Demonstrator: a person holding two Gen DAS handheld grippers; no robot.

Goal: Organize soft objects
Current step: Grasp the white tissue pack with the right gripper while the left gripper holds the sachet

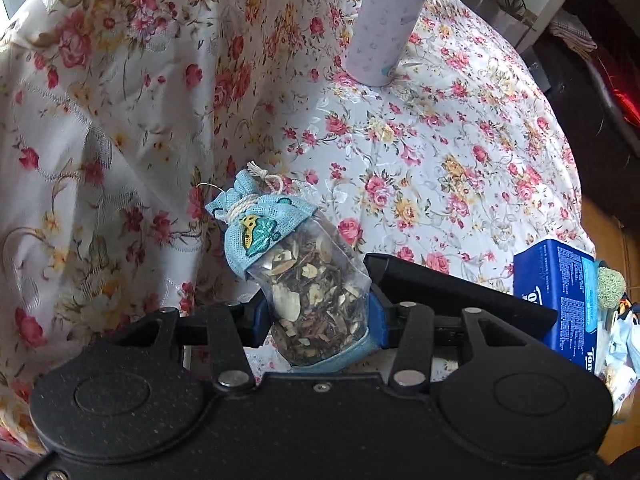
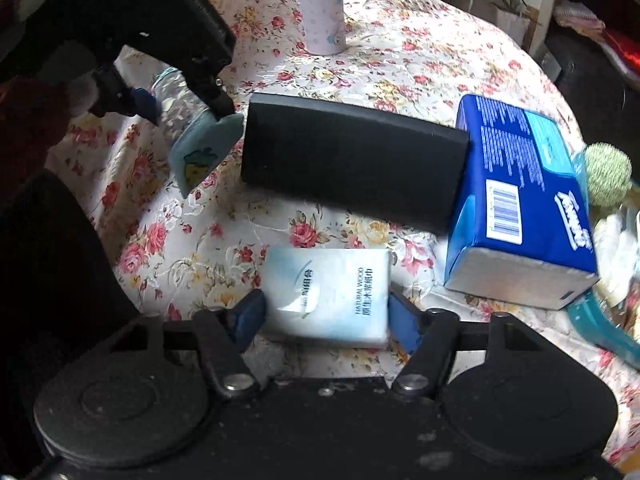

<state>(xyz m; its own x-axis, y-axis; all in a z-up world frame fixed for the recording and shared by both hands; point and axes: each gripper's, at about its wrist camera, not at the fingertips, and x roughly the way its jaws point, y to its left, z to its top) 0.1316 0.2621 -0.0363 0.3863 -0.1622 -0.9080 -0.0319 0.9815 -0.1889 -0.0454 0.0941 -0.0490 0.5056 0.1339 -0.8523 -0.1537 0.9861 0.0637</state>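
My left tongs grip the sachet tight, held above the bench. My right tongs, half closed, straddle the tissue pack near the front edge; whether the pads press yet I cannot tell. Next I'd squeeze gently, then lift.

Low centre of the right wrist view, the small white-and-pale-blue soft tissue packet reads "NATURAL WOOD" sideways, with a line of Chinese characters beside it too blurred to make out. At right, the large blue plastic-wrapped tissue pack shows a white barcode and a slanted white brand word, smeared, not legible. In the left wrist view, lower right, the same blue pack carries fine print blocks, unreadable, and a cut-off "Tem".
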